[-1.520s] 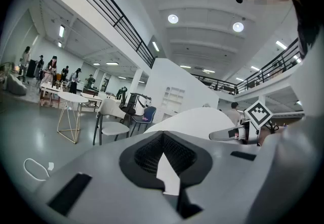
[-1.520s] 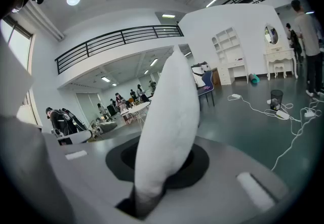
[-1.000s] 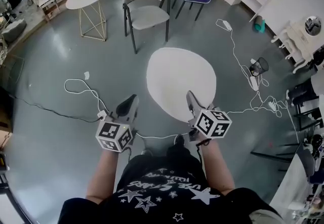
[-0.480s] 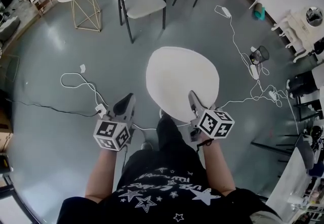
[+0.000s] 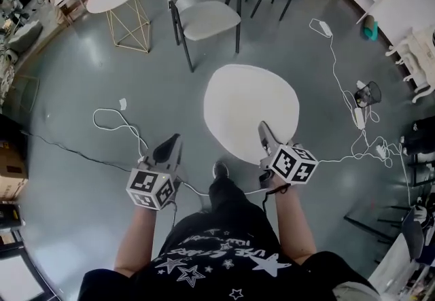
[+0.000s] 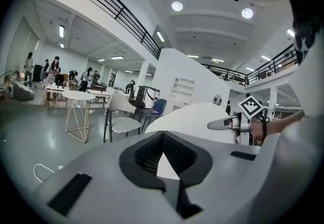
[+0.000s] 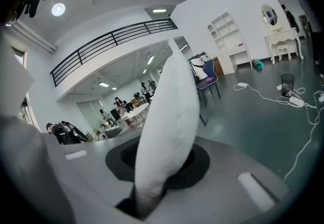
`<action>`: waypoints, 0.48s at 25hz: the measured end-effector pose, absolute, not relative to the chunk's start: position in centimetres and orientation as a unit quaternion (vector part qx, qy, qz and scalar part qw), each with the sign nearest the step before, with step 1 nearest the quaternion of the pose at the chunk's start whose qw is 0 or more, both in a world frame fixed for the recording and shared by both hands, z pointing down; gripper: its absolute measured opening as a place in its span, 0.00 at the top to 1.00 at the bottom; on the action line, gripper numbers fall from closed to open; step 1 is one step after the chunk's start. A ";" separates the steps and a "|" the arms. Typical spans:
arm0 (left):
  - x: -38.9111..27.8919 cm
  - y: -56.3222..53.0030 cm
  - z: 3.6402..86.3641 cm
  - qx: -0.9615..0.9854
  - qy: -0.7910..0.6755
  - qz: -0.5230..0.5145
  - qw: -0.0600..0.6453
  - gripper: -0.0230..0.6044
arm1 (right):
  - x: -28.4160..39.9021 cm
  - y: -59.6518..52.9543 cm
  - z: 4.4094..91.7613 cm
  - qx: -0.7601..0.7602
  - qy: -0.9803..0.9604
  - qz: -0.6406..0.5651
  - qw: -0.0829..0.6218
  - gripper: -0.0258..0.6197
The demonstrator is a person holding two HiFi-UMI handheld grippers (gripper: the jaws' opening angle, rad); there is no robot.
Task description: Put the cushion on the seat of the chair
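Nearest me, the right gripper [image 5: 264, 131] is clamped on the near rim of the white cushion [image 5: 250, 109]. The left gripper [image 5: 174, 140] hangs beside it, jaws together, empty. I judge this the carry. Beyond stands the chair [image 5: 211, 21], seat bare, so next I must approach and lower the cushion flat.

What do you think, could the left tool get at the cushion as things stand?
Probably yes: the left tool hangs beside the cushion, which the right tool grips by its near edge, and only open air lies between them.
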State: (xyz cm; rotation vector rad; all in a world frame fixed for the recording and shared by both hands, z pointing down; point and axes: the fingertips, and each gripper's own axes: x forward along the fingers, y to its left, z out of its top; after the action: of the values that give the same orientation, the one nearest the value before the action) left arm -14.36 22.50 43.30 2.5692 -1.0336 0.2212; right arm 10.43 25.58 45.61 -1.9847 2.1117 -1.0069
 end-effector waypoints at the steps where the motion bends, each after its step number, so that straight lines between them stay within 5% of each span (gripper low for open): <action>1: -14.0 21.2 43.3 0.907 -0.370 0.080 0.182 0.95 | 11.0 24.3 45.6 -0.643 0.689 -0.332 0.040 0.85; 12: -9.2 10.5 43.1 0.891 -0.406 0.070 0.189 0.95 | 16.9 11.5 46.6 -0.623 0.698 -0.352 0.038 0.85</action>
State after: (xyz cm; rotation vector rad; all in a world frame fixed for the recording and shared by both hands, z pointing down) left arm -9.24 10.52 43.07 2.5061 -1.1403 0.1977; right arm 16.91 11.54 46.58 -1.9104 2.1416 -1.0788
